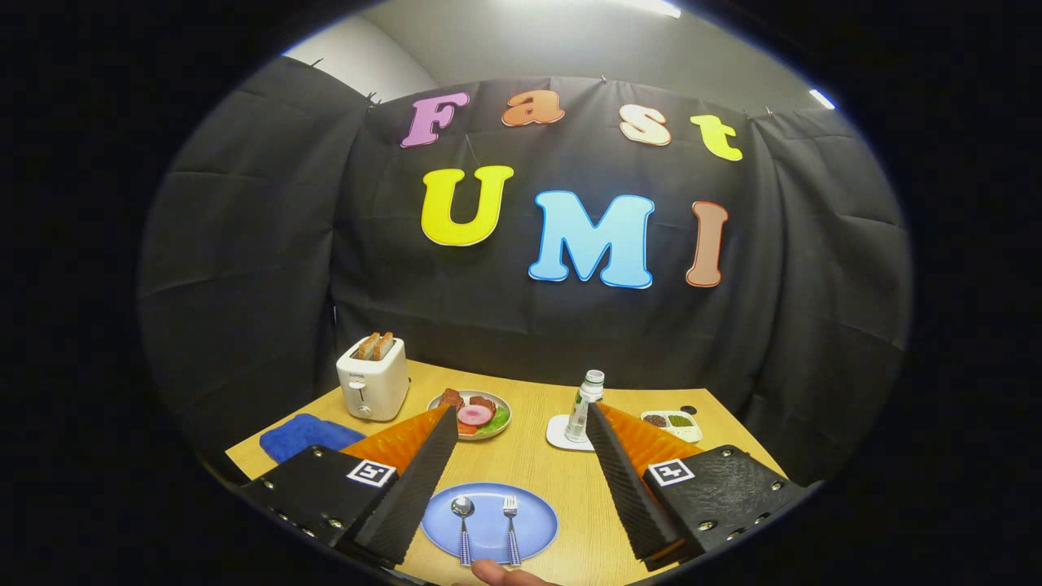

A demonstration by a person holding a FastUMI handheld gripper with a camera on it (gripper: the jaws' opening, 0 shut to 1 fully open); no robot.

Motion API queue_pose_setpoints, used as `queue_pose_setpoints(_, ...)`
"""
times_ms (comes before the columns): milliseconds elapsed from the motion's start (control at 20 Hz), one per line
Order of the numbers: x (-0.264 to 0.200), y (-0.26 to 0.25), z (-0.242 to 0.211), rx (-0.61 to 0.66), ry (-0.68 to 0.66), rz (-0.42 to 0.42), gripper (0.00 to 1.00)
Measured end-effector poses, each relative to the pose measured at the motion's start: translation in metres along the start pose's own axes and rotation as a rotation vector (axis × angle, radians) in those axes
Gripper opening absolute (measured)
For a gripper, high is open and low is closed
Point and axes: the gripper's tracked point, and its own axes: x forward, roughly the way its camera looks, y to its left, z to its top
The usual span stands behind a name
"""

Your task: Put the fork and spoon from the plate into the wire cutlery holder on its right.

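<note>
In the gripper view we look out over the wooden bench [529, 456] with the hand-held gripper [521, 443] raised above its near edge, its two fingers spread wide and holding nothing. Between them, low and near, sits the blue plate [533, 525]. On it lie the spoon [463, 521] to the left and the fork [511, 521] to the right, side by side and apart. Both run near to far, with striped handles toward us and heads pointing away. The spoon is close to the left finger [407, 496], and the fork lies nearer the middle of the gap. A fingertip [496, 574] shows at the plate's near rim.

So the cutlery lies below and just ahead of the fingers, and its long axis runs along our line of sight. We judge the next move to be a tilt down and a descent onto one handle, closing across its width.

We cannot make out the wire cutlery holder to the right of the plate. Farther off stand a toaster [373, 378], a plate of food [474, 413], a bottle [583, 407], a small tray [672, 422] and a blue cloth [305, 434].
</note>
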Motion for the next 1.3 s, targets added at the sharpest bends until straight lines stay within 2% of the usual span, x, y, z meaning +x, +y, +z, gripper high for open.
queue_pose_setpoints(250,0.007,-0.002,-0.024,0.030,0.076,-0.001,0.97)
queue_pose_setpoints(850,0.030,-0.008,-0.120,-0.073,0.313,0.010,0.97)
queue_pose_setpoints(1300,0.036,-0.003,-0.206,-0.131,0.552,0.064,0.97)
